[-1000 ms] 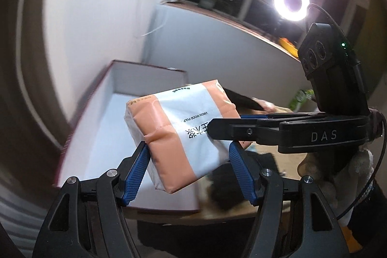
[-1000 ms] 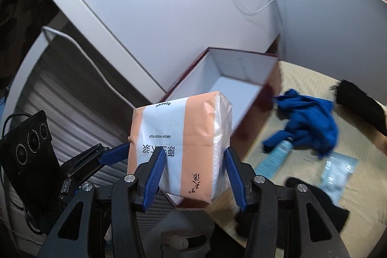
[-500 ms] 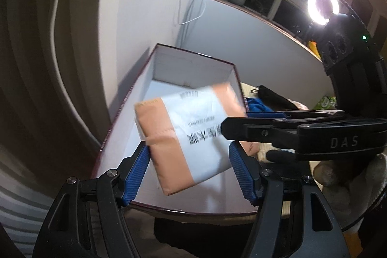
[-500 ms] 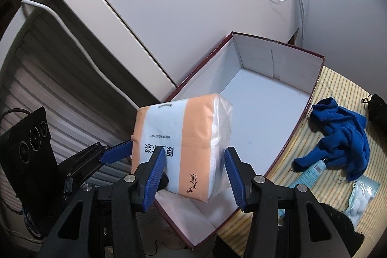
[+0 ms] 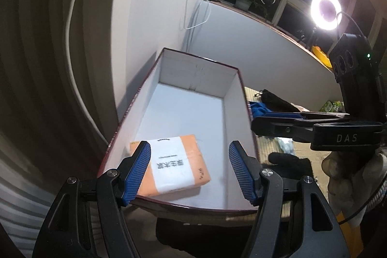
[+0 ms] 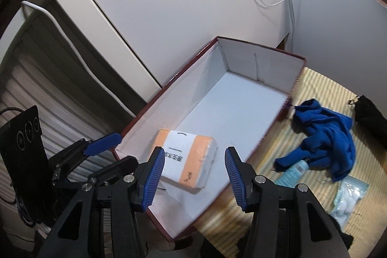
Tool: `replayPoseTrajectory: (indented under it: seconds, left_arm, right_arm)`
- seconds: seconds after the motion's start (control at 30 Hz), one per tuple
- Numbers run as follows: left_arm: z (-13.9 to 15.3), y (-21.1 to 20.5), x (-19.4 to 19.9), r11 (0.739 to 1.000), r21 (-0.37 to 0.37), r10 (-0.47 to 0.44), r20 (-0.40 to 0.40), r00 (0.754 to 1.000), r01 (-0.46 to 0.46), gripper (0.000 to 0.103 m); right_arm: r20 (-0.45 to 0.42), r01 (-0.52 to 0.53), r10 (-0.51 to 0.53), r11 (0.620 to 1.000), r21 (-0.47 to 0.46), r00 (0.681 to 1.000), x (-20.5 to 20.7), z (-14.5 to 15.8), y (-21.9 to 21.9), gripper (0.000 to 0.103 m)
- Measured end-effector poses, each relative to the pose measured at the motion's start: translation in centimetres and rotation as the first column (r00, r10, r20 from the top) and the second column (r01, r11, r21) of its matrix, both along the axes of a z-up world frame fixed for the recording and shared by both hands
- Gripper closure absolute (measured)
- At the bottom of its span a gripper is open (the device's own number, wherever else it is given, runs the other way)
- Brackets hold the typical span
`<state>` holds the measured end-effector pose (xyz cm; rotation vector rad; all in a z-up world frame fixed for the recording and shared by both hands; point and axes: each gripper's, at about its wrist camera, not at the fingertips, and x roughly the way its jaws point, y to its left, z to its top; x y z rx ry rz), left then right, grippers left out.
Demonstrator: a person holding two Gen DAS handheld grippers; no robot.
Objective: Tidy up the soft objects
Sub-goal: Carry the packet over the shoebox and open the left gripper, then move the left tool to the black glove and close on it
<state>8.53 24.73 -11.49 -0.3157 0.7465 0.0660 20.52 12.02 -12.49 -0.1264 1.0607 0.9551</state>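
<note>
Since half a second ago the tissue pack (image 6: 187,158) has left both sets of blue pads and now lies flat on the white floor of the box (image 5: 238,110), at the box's near end and toward its left wall. Left hand-held gripper (image 5: 189,172) stands over the near rim of the box with jaws wide and nothing between them; right hand-held gripper (image 6: 194,174) likewise hangs wide and empty, over the box's near end. Remaining soft items lie outside the box on the striped mat (image 6: 314,84), all on the box's right side: a blue cloth (image 6: 326,134) just beside the right wall, a black pouch (image 6: 370,115) beyond it, a clear packet (image 6: 348,195) nearer, and a small bottle (image 6: 293,171) partly under the cloth. Judged from this layout, the blue cloth is the likely next item; it lies forward and to the right of the right hand-held gripper, which is the nearer one, its crumpled length running roughly along the box's right wall.
</note>
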Motion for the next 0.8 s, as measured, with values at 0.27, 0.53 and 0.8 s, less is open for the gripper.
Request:
replayPoseTrajectory:
  seconds: [0.27, 0.53, 0.8]
  left_arm:
    - [1.2, -3.4, -1.4, 0.997, -0.015, -0.073, 0.053, 0.996, 0.074, 0.037]
    - [0.5, -9.1, -2.6, 0.981, -0.039, -0.188, 0.067, 0.98, 0.191, 0.037]
    - [-3.1, -14.7, -2.3, 0.955, -0.09, -0.286, -0.001, 0.958, 0.284, 0.037]
  right_arm:
    - [0.042, 0.044, -0.046, 0.998, 0.034, 0.998, -0.3, 1.7, -6.7, 0.046]
    - [0.107, 0.125, -0.134, 0.989, 0.084, 0.985, -0.2, 2.4, -16.8, 0.029]
    - [0.049, 0.186, -0.188, 0.982, 0.029, 0.981, 0.1, -0.3, -23.3, 0.023]
